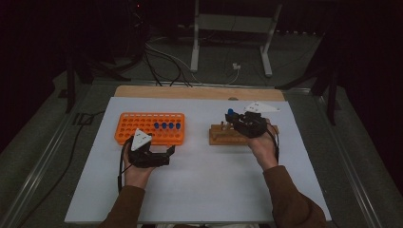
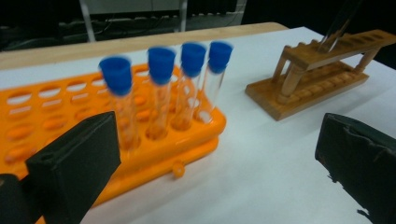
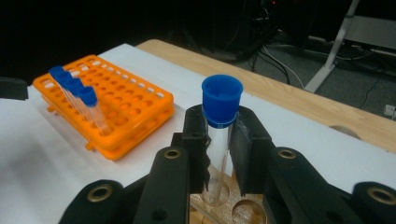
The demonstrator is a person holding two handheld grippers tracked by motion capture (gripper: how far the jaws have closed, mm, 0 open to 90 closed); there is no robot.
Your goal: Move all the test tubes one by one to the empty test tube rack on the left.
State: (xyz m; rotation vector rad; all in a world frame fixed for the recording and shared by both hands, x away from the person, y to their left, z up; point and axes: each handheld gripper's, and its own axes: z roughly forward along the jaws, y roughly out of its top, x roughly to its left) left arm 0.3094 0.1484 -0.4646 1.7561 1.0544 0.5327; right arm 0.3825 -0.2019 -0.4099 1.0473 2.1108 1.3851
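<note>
A: Sleeves come in at the bottom of the high view, 1 forearm on each side. What are the hands doing?

B: Left gripper (image 1: pixel 164 154) sits lower left of centre on the white tabletop (image 1: pixel 204 190), turned toward the right of the frame. In the left gripper view its 2 black fingers (image 2: pixel 74 163) stand wide apart with nothing between them, so it is released.

A: And just beyond it?

B: Just above it in the high view lies the orange rack (image 1: pixel 149 128). 4 capped tubes (image 1: pixel 167 126) stand in a row toward its right end. The left gripper view shows them upright with blue caps (image 2: pixel 161 63), at the rack's near right corner.

A: And the other hand?

B: Right of centre in the high view, the right gripper (image 1: pixel 237 122) is over the wooden rack (image 1: pixel 223 137). In the right gripper view its fingers (image 3: pixel 194 140) are clenched on a clear test tube (image 3: pixel 219 135) with a blue cap. The tube stands upright at the centre of that frame, its cap above the fingertips, its lower end at a round hole of the wooden rack; whether it still sits in the hole I cannot tell.

A: Farther off?

B: A strip of bare wood edges the tabletop at the top; beyond it, cables (image 1: pixel 161 57) and a white metal stand (image 1: pixel 230 23) on the grey floor.
</note>
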